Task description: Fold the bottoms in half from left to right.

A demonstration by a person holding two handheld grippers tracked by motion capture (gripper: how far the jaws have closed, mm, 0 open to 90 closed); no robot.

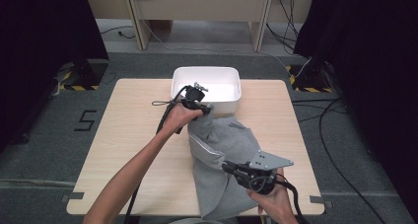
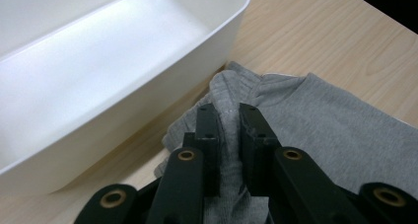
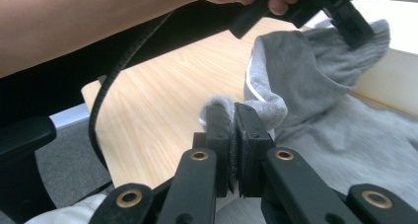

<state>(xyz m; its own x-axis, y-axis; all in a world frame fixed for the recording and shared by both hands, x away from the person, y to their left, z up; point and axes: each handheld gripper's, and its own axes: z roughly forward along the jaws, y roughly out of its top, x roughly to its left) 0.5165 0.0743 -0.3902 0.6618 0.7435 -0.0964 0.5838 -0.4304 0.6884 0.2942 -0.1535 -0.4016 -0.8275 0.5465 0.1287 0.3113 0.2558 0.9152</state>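
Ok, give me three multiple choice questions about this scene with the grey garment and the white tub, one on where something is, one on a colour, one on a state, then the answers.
1. Where does the white tub stand?
A. at the table's far edge
B. on the floor
C. at the table's near edge

2. What colour is the garment?
A. red
B. grey
C. black

3. What is the left gripper doing?
A. hanging open over the tub
B. lying on the table
C. pinching a fold of the garment

Answers:
1. A, the high view shows the tub at the far edge of the wooden table, beyond the garment.
2. B, the cloth is grey in all three views.
3. C, grey cloth sits clamped between its jaws in the left gripper view; the right gripper pinches another fold likewise.
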